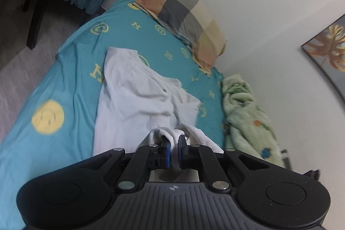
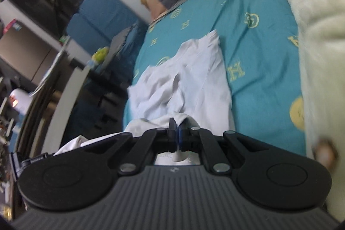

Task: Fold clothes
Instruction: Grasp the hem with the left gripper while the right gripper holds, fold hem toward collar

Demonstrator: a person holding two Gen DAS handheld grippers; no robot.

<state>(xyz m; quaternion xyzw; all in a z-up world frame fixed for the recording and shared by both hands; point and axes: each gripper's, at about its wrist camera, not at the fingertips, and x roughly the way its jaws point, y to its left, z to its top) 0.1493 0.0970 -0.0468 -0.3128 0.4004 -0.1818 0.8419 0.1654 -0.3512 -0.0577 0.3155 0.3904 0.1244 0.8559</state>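
Bed: turquoise printed sheet (image 1: 71,83) fills the middle of both views; a checked pillow (image 1: 185,14) lies toward the upper centre, a pale green blanket (image 1: 245,113) at the right of the left-wrist view.
Garment: a white garment (image 1: 133,100) lies rumpled on the sheet, centre frame in each view, its near edge raised off the bed into the tools.
Left tool: the left tool (image 1: 174,147), lower centre, is clamped on a bunched fold of the near hem; cloth drapes over both blue pads.
Right tool: the right tool (image 2: 177,133), lower centre, is pinched tight on a thin layer of the same garment (image 2: 189,79); a tail of cloth hangs behind the jaws.
Handling: judged light, soft and limp, not fragile; it sags between holds and creases readily. Hems, corners and seams give the surest purchase.
Pose: both tools point forward along the bed, angled down, rolled somewhat, since the bed runs diagonally across each frame.
Stage: fold shape cannot be told; blur obscures detail.
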